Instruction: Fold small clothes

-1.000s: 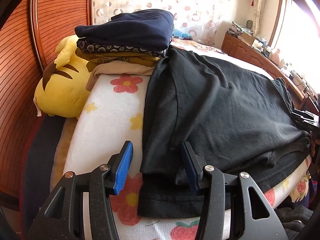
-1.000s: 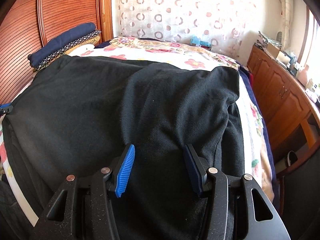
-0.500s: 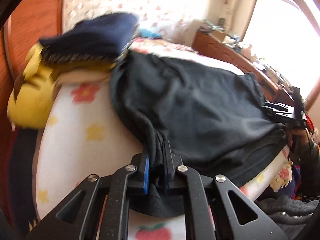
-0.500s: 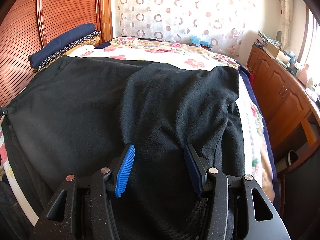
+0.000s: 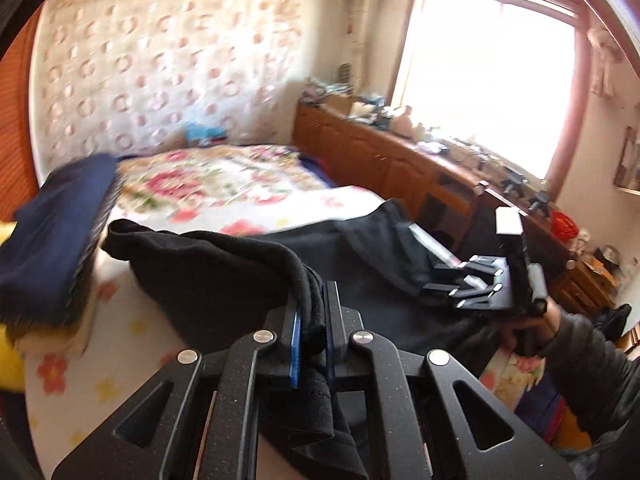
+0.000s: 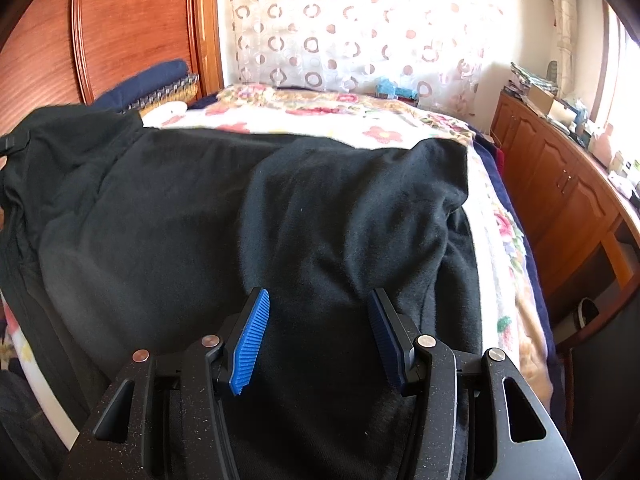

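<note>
On the bed (image 6: 496,216), a black garment (image 6: 280,208) is lying spread across the flowered blanket (image 5: 224,192), covering most of the near side. The left gripper (image 5: 311,332) is pinching a bunched edge of the garment, its jaws closed tight on the folded cloth, which is rising off the blanket and draping back toward the rest of the fabric. The right gripper (image 6: 316,340) is hovering just above the garment's near part with its jaws standing about half apart and nothing pressed between them. In the left wrist view, a person's hand (image 5: 528,328) is gripping the right gripper's handle at the bed's edge. A stack of folded clothes (image 5: 52,248) topped by a navy piece is sitting beside the garment, near the wooden headboard (image 6: 120,32). A wooden cabinet (image 6: 560,184) is standing along the far side of the bed.
</note>
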`<state>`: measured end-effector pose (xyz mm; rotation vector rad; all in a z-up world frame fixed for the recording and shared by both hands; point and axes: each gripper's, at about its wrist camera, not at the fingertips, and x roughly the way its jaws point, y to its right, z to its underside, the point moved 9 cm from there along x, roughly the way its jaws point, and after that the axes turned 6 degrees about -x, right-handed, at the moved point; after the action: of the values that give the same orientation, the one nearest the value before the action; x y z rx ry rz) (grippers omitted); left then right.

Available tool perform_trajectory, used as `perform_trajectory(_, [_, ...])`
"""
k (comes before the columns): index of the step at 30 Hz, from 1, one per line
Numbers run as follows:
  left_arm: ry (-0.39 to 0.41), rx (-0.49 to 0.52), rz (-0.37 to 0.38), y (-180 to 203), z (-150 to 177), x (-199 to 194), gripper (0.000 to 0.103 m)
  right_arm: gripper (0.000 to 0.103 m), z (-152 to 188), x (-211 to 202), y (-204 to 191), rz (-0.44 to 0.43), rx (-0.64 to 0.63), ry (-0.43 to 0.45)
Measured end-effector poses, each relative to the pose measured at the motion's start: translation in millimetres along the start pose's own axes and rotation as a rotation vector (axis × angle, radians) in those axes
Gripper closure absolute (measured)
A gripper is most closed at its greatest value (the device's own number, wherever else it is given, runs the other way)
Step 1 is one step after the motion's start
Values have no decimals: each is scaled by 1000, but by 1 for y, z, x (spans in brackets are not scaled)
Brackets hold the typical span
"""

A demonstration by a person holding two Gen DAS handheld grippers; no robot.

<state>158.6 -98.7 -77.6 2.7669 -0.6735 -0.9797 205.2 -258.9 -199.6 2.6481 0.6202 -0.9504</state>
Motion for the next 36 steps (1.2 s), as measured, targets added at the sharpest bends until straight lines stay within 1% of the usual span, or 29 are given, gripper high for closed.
perform_trajectory(4, [10, 44, 72, 39, -20, 9, 93, 50, -3, -15, 1, -13, 26, 42])
perform_trajectory(6, [15, 58, 84, 49, -26, 10, 93, 50, -5, -26, 0, -20, 32, 66])
perform_trajectory(8, [5, 64, 74, 52, -25, 16, 93, 50, -7, -35, -3, -25, 35, 88])
perform_trajectory(9, [-10, 70, 65, 53, -21, 20, 88, 50, -7, -38, -5, -28, 34, 96])
perform_trajectory(10, [-28, 75, 58, 51, -16, 26, 77, 50, -8, -42, -5, -29, 32, 103])
perform_trajectory(11, [-37, 75, 67, 50, -12, 27, 72, 50, -8, -44, -8, -33, 31, 108])
perform_trajectory(12, [-46, 74, 77, 51, -9, 30, 63, 50, -7, -45, -10, -39, 29, 110])
perform_trajectory(14, [-59, 62, 56, 44, -3, 30, 61, 50, -7, -45, -17, -54, 20, 110])
perform_trajectory(16, [-53, 50, 33, 36, 2, 28, 37, 50, -9, -43, -22, -59, 11, 107])
perform_trajectory(18, [-35, 38, 3, 26, 5, 24, 28, 50, -10, -40, -30, -76, 7, 104])
perform_trajectory(19, [-32, 30, -12, 22, 8, 23, 25, 49, -11, -39, -35, -87, 5, 101])
perform_trajectory(21, [-31, 17, -25, 13, 14, 18, 24, 45, -13, -33, -44, -114, 2, 94])
perform_trajectory(24, [-35, 4, -58, -1, 24, 15, 24, 44, -19, -24, -56, -142, -4, 87])
perform_trajectory(31, [-47, -28, -85, -17, 41, 12, 24, 43, -43, -16, -73, -156, 8, 102])
perform_trajectory(33, [-47, -31, -90, -21, 44, 13, 24, 43, -46, -10, -79, -147, 6, 91])
perform_trajectory(36, [-51, -39, -91, -22, 48, 14, 24, 43, -42, 2, -88, -164, -2, 52])
